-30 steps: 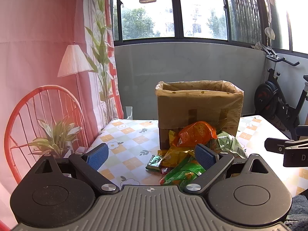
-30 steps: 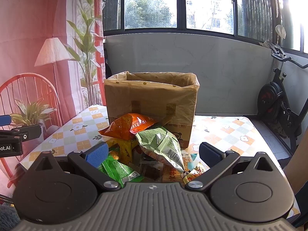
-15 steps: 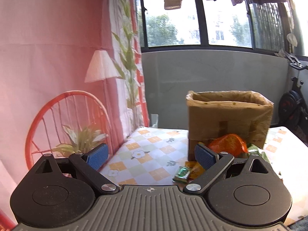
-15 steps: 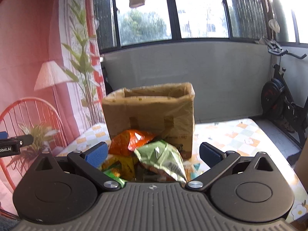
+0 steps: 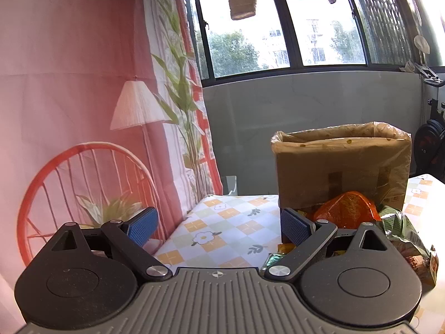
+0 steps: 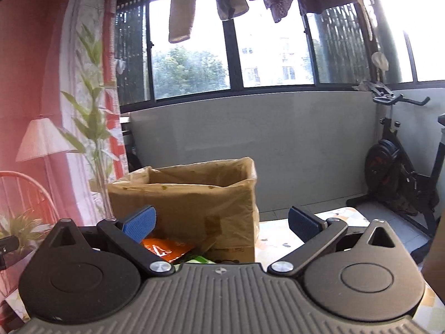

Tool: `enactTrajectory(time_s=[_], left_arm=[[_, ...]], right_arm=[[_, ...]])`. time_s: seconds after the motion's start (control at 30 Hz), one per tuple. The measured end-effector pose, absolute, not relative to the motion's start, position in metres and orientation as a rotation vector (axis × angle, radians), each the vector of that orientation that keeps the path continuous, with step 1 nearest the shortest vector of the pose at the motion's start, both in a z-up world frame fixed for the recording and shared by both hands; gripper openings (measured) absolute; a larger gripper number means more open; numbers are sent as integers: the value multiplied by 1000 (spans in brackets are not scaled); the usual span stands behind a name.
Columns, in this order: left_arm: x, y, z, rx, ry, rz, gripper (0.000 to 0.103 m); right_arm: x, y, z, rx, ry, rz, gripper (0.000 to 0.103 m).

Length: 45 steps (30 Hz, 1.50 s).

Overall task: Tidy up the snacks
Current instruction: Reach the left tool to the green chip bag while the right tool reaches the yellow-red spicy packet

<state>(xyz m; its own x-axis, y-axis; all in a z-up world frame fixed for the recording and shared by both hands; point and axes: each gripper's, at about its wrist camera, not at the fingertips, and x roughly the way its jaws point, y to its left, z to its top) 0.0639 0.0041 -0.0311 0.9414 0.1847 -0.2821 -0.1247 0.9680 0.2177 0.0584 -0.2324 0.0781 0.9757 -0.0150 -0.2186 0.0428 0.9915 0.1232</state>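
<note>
Both of your views have swung up and away from the snack pile since a second ago, so less of it shows now and nothing has been picked; you are at the start of a pick, with every packet outside the box.

Left wrist view: your left hand-held gripper [image 5: 219, 226] is released, its blue pads wide apart and holding nothing; it looks over the checked bench [image 5: 222, 222] at the middle of the frame; the cardboard box [image 5: 342, 164] stands at centre right, lined with a clear bag and open at the top; the orange snack bag [image 5: 347, 213] lies against its foot, and the green snack bag [image 5: 400, 231] sits just beside it at the right edge.

Right wrist view: your right hand-held gripper [image 6: 221, 224] is likewise released and empty; the cardboard box fills the centre just beyond the pads; only a corner of the orange snack bag shows at lower centre, with a sliver of green beside it.

Next, I judge, you should tip one gripper down toward the pile, straddle a single packet, clench, then carry it over the rim of the box; the crinkly bags may slip.
</note>
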Motion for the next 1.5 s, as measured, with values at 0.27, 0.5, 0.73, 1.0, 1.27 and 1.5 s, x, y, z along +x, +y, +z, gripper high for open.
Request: enactTrajectory(time_s=[0.27, 0.5, 0.73, 1.0, 1.27, 1.5], left_arm=[[89, -25, -77, 233, 457, 5, 95], [104, -14, -114, 74, 708, -115, 94], [114, -8, -124, -31, 752, -155, 94], [141, -2, -136, -239, 774, -219, 94], [164, -17, -146, -245, 766, -270, 92], [147, -33, -136, -63, 657, -319, 72]], right_arm=[[77, -237, 42, 101, 274, -48, 103], [84, -228, 0, 74, 319, -39, 103], [84, -228, -25, 88, 376, 3, 103], [98, -227, -40, 90, 439, 34, 103], [104, -235, -49, 95, 512, 10, 102], [111, -245, -60, 73, 570, -66, 99]])
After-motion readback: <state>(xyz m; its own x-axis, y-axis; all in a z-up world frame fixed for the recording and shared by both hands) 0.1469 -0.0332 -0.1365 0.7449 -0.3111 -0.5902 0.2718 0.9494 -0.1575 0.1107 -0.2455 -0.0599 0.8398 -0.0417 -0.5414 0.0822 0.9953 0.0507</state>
